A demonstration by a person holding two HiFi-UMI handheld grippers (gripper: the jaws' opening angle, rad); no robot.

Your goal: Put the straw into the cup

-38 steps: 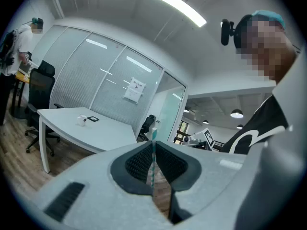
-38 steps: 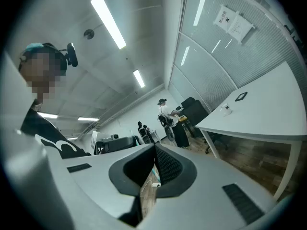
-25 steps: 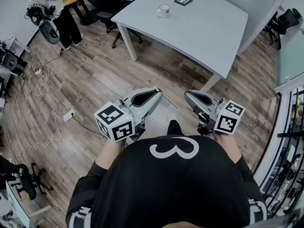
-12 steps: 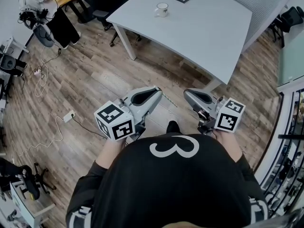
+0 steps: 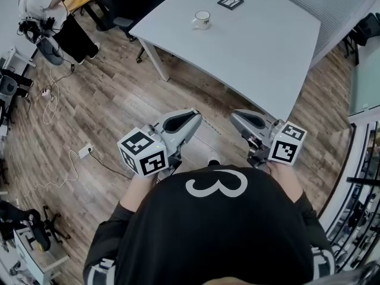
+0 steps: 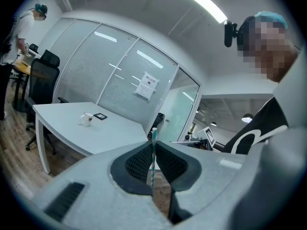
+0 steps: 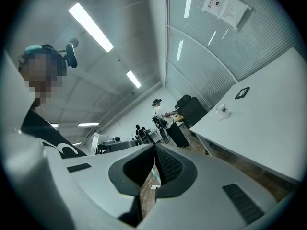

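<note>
In the head view, the left gripper (image 5: 198, 113) and the right gripper (image 5: 233, 117) were held side by side in front of the person's chest. Both pointed roughly level toward the white table (image 5: 261, 52), with their marker cubes nearest the body. The cup (image 5: 202, 19) stood well apart from them on the far part of the table, beside a small black-and-white card (image 5: 230, 2).

In the left gripper view, the jaws were narrowed to a slit and clamped on the striped straw (image 6: 153, 153). It stood upright between the pads, its top poking just above the tips. The cup (image 6: 87, 120) sat far off on the tabletop.

In the right gripper view, the jaws met at their tips with nothing gripped, and wood floor showed through the gap below them. The cup (image 7: 221, 110) was distant at the right.
</note>
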